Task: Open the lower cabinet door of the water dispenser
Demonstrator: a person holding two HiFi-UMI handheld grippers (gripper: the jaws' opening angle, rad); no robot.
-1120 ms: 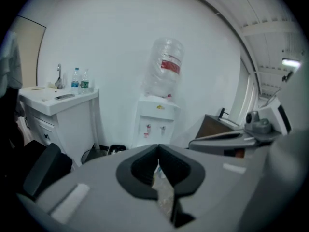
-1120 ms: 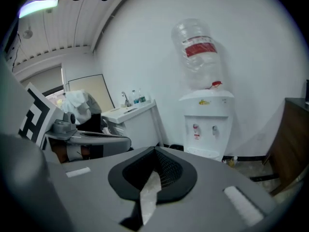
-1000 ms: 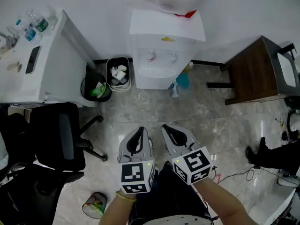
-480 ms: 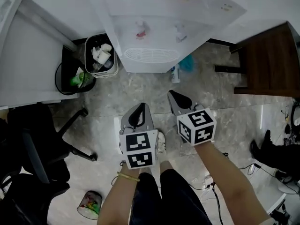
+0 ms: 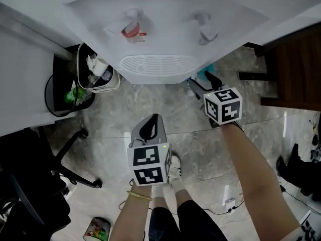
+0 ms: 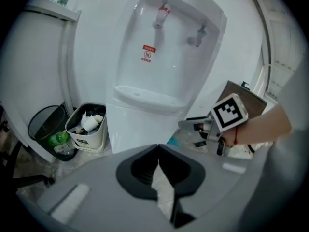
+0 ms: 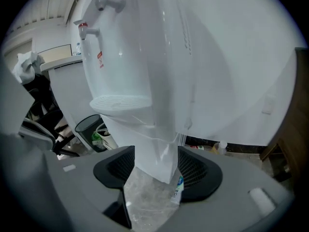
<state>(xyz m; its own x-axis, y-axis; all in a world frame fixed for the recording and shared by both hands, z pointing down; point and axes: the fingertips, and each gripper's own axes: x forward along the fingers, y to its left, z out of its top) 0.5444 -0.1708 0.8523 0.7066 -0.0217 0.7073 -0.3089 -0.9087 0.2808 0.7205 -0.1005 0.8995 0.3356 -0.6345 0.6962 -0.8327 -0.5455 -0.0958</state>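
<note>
Both grippers have dropped and pushed toward the water dispenser (image 5: 165, 19) since a second ago, and the dispenser now fills the top of the head view, far larger than it was. The right gripper (image 5: 203, 82) has gone ahead of the left and sits by the unit's lower right corner, while the left gripper (image 5: 153, 119) hangs further back over the marble floor (image 5: 115, 119), roughly in line with the drip tray (image 5: 158, 64).

Seen from the right gripper view, the right gripper's (image 7: 154, 173) jaws are opening and stand apart. The front right edge of the lower cabinet (image 7: 157, 149) lines up in the gap between them, but neither pad presses on it. A small bottle with a blue label (image 7: 178, 187) stands on the floor at the foot of that corner.

From the left gripper view, the left gripper's (image 6: 158, 151) jaws meet at the tips with only a thin sliver of floor showing behind them, and they hold nothing. Past them, the lower cabinet door (image 6: 140, 129) sits closed, flush below the drip tray, and the right gripper (image 6: 186, 124) shows beside the door's right edge.

A red tap (image 5: 131, 30) and a pale tap (image 5: 204, 31) hang above the tray. A white waste bin (image 5: 100, 77) full of rubbish stands just left of the dispenser, a black wire bin (image 5: 67, 92) beside it. A dark wooden cabinet (image 5: 296, 69) stands to the right, and a black office chair (image 5: 30, 179) to the lower left.
</note>
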